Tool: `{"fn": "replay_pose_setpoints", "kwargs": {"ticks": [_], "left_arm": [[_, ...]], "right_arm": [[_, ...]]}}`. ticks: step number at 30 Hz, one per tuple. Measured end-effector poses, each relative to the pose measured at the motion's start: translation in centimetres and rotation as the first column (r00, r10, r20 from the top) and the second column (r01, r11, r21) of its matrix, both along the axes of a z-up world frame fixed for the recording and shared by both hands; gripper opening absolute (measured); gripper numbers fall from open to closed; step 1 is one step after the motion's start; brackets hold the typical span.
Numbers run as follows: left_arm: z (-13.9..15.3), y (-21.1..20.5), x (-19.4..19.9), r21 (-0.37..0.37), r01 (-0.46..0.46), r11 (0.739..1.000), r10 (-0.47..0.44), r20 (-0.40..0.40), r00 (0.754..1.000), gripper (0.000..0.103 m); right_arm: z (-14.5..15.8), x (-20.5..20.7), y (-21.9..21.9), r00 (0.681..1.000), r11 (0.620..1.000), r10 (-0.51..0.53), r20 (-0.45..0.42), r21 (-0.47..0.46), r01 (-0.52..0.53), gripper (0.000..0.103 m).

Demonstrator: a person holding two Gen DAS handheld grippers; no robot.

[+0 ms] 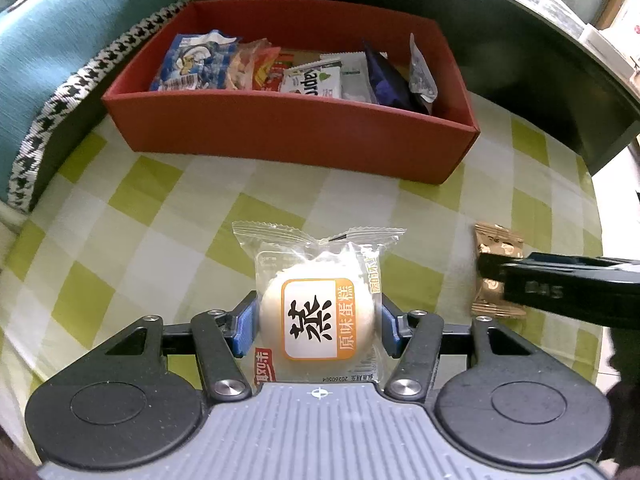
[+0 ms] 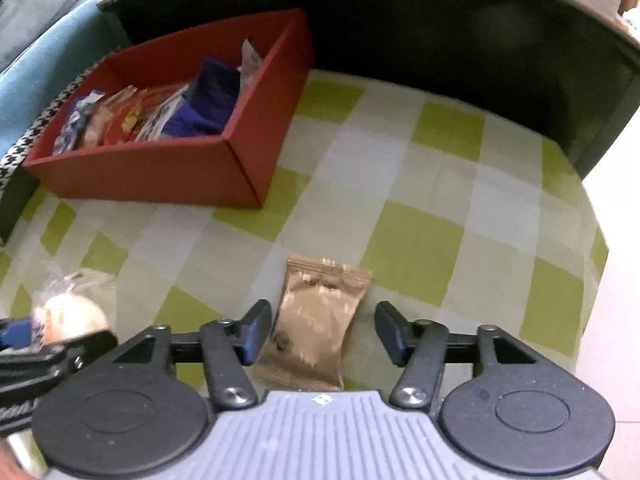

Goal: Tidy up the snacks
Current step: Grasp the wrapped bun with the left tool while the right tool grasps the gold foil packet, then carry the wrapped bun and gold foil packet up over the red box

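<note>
The steamed cake [image 1: 318, 312], a pale round bun in a clear wrapper with an orange-edged label, lies on the checked tablecloth [image 1: 160, 216] in front of the red box [image 1: 296, 136], well apart from its near wall. The left gripper [image 1: 318, 326] is clamped on it, both blue pads pressed against the wrapper's sides. To the right of the cake, also in front of the box, lies the gold snack packet [image 2: 316, 320]. The right gripper [image 2: 322, 330] straddles it with its jaws parted: the left pad sits just beside the packet's edge and the right pad stands clear of it. The red box holds a row of snack packets [image 1: 288, 70] standing on edge.
</note>
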State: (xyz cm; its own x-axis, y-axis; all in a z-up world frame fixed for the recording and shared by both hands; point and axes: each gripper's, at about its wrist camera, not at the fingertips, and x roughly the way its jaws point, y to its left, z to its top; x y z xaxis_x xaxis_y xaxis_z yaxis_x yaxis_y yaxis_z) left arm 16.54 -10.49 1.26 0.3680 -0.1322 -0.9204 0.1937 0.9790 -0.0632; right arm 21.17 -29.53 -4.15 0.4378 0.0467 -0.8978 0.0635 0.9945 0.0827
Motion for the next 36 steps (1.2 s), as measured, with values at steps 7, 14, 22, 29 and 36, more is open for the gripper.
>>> {"fn": "replay_pose_setpoints", "kwargs": {"ticks": [7,14,22,29,36], "left_arm": [[-0.1,0.1,0.0,-0.009,0.009,1.000,-0.009,-0.015,1.000,0.066],[1.2,0.3,-0.4,-0.028,0.026,0.999,-0.026,0.025,0.999,0.063],[-0.6,0.0,0.8,-0.026,0.014,1.000,-0.015,-0.024,1.000,0.073],[-2.8,-0.9,1.3,0.022,-0.009,1.000,0.010,-0.075,0.997,0.066],[-0.3,-0.4,0.4,0.022,0.012,1.000,-0.012,-0.011,1.000,0.064]], "right_arm": [[0.1,-1.1,2.5,0.992,0.986,0.124,0.000,-0.110,-0.124,0.043],[1.2,-2.4,2.2,0.991,0.988,0.132,0.009,-0.084,-0.131,0.043],[2.3,-2.8,1.6,0.991,0.991,0.125,0.039,-0.061,-0.122,0.043],[3.0,-2.9,1.3,0.989,0.991,0.133,0.066,-0.041,-0.130,0.043],[5.2,-3.1,1.5,0.982,0.992,0.128,0.141,-0.017,-0.126,0.043]]}}
